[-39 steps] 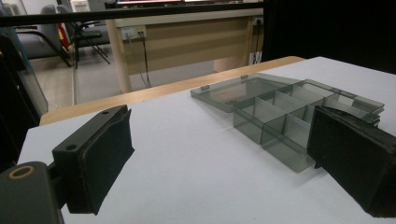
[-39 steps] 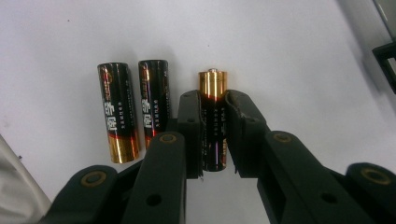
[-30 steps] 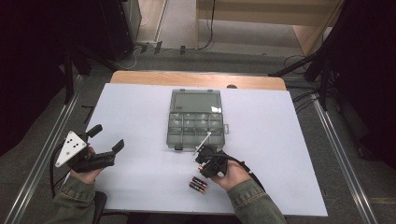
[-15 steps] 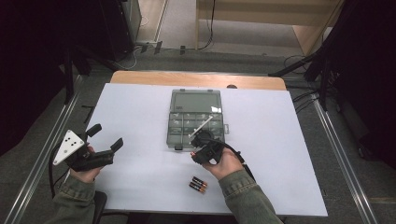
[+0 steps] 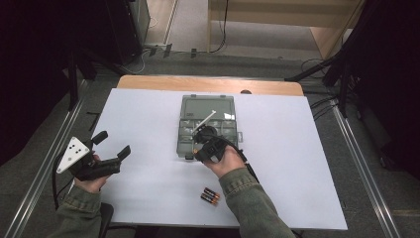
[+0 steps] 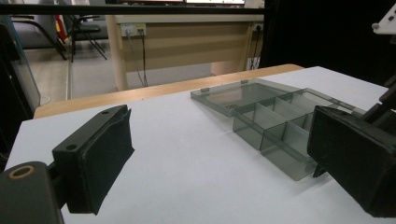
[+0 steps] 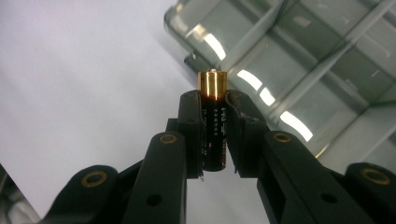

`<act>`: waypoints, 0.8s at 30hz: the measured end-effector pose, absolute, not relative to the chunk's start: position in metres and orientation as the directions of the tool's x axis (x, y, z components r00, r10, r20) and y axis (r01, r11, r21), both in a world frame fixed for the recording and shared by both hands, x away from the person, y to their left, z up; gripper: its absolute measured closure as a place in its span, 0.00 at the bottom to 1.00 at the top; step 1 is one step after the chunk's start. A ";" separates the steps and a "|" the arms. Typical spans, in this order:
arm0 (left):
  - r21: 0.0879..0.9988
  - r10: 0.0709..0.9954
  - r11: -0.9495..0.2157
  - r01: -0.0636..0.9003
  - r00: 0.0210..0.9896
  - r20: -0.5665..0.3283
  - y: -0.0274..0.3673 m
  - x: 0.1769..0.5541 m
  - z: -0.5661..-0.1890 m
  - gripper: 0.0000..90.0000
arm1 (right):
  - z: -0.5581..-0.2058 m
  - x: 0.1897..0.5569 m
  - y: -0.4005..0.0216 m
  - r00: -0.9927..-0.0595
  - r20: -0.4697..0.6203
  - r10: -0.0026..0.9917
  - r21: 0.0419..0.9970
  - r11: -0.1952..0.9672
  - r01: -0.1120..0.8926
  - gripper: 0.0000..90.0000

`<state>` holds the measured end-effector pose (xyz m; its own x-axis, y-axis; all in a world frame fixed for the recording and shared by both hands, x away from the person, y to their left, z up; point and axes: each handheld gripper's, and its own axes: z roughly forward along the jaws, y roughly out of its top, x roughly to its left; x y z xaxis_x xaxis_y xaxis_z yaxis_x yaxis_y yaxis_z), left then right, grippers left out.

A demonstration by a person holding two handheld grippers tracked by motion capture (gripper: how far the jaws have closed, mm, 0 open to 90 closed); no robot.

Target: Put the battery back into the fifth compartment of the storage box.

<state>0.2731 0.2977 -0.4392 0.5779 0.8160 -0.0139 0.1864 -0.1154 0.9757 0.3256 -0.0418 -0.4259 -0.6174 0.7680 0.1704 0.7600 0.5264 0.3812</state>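
My right gripper [image 7: 214, 109] is shut on a black battery [image 7: 214, 126] whose gold end points away, just above the near left corner of the clear compartment box [image 7: 327, 70]. In the high view the right gripper [image 5: 204, 147] hangs over the near edge of that box [image 5: 207, 105], whose lid lies open flat on the far side. Two more batteries [image 5: 210, 196] lie side by side on the white table, near its front edge. My left gripper [image 5: 113, 144] rests at the left of the table, open and with nothing in it. In the left gripper view its jaws stand wide, framing the box [image 6: 280, 116].
A white sheet [image 5: 307, 148] covers the table, with a wooden strip [image 5: 208, 83] showing along its far edge. Metal rails [image 5: 361, 163] run down both sides. The box's compartments look bare where they show.
My right gripper has carried the battery up and away from the two batteries near the front edge to the near side of the box. The left gripper has stayed put.
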 end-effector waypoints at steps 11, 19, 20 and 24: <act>0.977 0.816 -0.115 0.182 0.578 -0.012 0.298 0.273 -0.439 0.08 | -0.417 0.349 -0.028 -0.508 0.272 0.817 0.396 0.386 0.833 0.86; 0.976 0.818 -0.118 0.181 0.575 -0.008 0.299 0.274 -0.439 0.08 | -0.422 0.362 -0.017 -0.442 0.282 0.852 0.381 0.323 0.866 0.86; 0.976 0.817 -0.117 0.182 0.576 -0.009 0.299 0.275 -0.439 0.08 | -0.422 0.363 -0.012 -0.422 0.270 0.866 0.384 0.305 0.871 0.86; 0.976 0.816 -0.119 0.181 0.578 -0.007 0.299 0.275 -0.439 0.08 | -0.423 0.366 -0.006 -0.398 0.253 0.882 0.376 0.290 0.880 0.86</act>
<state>0.2748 0.2989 -0.4395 0.5779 0.8161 -0.0074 0.1812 -0.1194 0.9762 0.3662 -0.0058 -0.4233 -0.3985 0.8816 0.2529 0.8802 0.2901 0.3756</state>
